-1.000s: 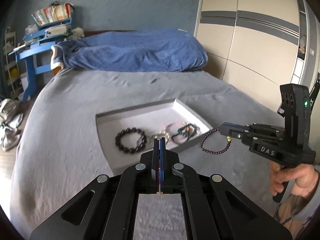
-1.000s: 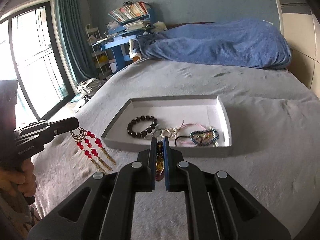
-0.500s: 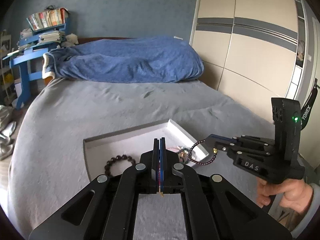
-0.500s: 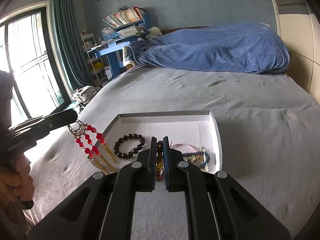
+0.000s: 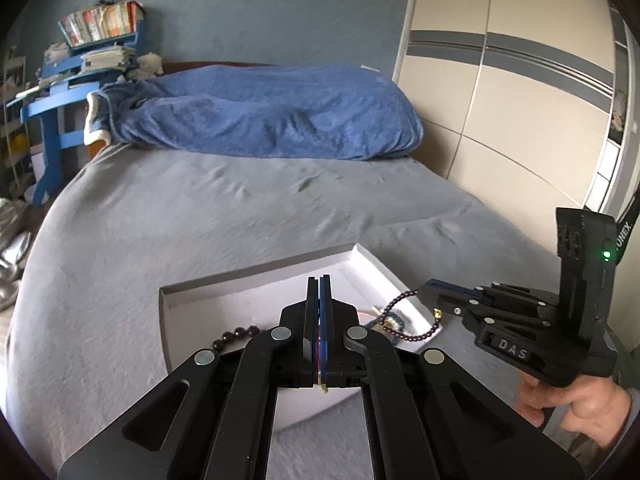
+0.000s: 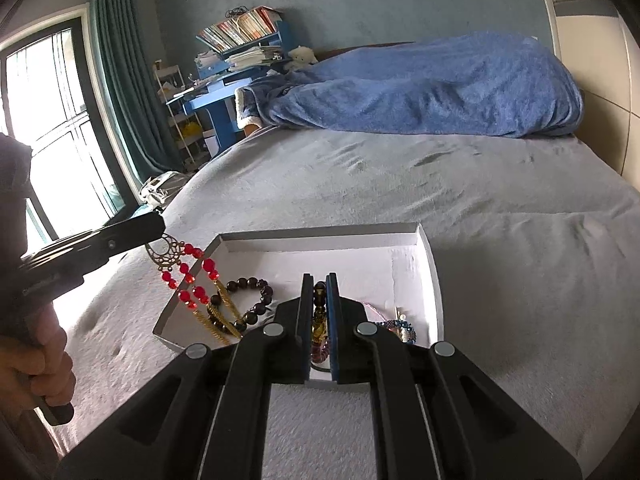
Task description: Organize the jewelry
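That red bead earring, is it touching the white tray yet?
Cannot tell. In the right wrist view the red bead earring hangs from the left gripper, overlapping the white tray edge.

L gripper & R gripper both clamped tight, level, pointing fwd, side by side.

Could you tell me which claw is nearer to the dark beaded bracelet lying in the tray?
Left. The left claw dangles its red earring just above the dark beaded bracelet; the right claw hangs over the tray's opposite side.

Both wrist views low, close over tray; facing headboard; sharing tray.
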`<act>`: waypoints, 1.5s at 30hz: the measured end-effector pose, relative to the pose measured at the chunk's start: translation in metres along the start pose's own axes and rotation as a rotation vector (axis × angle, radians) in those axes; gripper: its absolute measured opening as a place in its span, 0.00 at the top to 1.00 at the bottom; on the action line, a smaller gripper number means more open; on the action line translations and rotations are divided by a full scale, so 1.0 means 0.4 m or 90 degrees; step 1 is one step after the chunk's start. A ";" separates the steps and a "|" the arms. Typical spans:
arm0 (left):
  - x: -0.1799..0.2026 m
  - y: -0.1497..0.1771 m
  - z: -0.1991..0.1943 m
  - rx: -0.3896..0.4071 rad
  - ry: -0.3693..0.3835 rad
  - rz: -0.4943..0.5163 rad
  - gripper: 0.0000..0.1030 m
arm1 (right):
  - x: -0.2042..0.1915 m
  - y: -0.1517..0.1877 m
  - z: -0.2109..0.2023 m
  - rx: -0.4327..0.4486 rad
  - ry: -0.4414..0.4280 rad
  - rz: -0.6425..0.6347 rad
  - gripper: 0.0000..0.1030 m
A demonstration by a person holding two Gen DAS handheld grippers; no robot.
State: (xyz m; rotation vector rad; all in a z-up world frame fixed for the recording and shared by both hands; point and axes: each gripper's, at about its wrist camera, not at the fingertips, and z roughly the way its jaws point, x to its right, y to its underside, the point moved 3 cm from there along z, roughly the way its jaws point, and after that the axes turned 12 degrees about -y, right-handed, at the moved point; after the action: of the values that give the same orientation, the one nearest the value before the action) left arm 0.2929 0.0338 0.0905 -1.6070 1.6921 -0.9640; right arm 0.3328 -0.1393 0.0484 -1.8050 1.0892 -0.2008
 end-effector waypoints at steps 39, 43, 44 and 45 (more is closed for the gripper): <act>-0.108 0.175 0.129 -0.155 -0.114 0.027 0.37 | 0.101 0.076 0.104 -0.064 0.055 0.038 0.63; -0.098 0.173 0.100 -0.127 -0.124 0.025 0.20 | 0.092 0.080 0.066 -0.048 0.059 0.027 0.54; -0.099 0.173 0.091 -0.120 -0.125 0.019 0.18 | 0.089 0.081 0.056 -0.042 0.058 0.029 0.54; -0.100 0.173 0.079 -0.111 -0.124 0.010 0.15 | 0.089 0.081 0.048 -0.038 0.058 0.030 0.53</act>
State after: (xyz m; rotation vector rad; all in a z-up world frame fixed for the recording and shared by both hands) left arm 0.2840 0.0704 0.0134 -1.7351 1.6884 -0.6439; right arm 0.3454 -0.1572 0.0015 -1.8354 1.2123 -0.2256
